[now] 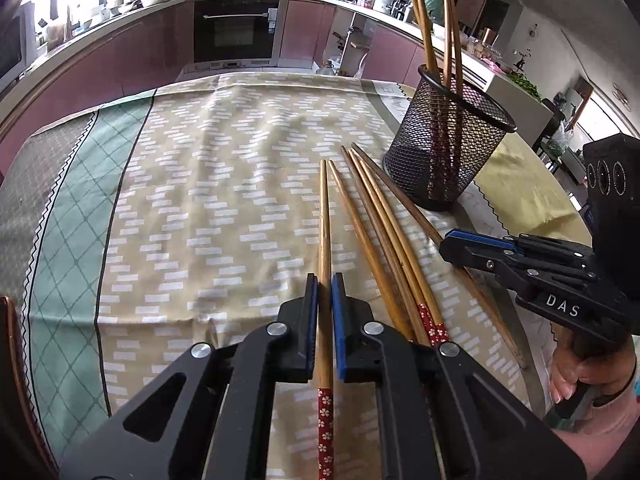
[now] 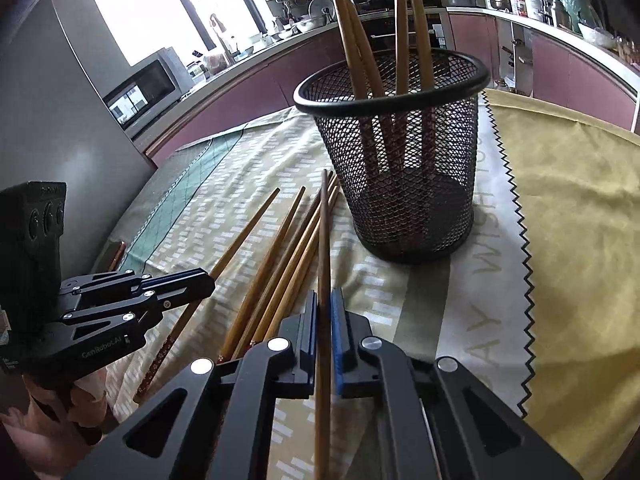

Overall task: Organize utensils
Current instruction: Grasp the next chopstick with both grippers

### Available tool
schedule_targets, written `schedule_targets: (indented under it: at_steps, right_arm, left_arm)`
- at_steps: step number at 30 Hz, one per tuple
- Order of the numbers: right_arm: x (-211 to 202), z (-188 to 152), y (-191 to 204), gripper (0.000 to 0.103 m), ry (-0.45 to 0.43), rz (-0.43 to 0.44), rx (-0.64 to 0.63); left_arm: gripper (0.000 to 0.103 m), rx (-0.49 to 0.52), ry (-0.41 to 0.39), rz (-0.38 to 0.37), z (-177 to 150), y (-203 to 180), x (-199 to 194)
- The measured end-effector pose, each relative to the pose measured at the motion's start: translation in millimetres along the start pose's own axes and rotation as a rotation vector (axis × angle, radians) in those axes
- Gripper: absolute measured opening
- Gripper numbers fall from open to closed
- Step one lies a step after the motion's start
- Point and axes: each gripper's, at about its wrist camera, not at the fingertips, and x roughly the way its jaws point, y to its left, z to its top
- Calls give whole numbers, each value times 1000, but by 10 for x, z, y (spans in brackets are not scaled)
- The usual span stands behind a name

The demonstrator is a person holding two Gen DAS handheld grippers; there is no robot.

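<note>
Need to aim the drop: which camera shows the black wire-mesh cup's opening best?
The right wrist view: the black wire-mesh cup stands close and central, its rim and standing chopsticks plain. The left wrist view shows it smaller, off to the right.

Daylight floods in from a kitchen window (image 2: 160,12), which is blown out to plain white. The tablecloth (image 1: 208,184) is evenly lit with soft, faint shadows. Both views bend strongly toward dark, rounded corners. The counter (image 1: 100,24) near the window is hazy with glare; nearby things look sharp.
</note>
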Motion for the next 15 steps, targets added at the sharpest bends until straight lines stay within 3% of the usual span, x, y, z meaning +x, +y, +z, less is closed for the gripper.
schedule_targets:
  at_steps: [6, 15]
  right_arm:
    - [-61, -17, 75, 6, 12, 40, -41]
    - [62, -55, 161, 8, 67, 24, -86]
  left_arm:
    - [8, 59, 2, -48, -57, -130, -40]
    - [9, 90, 39, -57, -98, -174, 52]
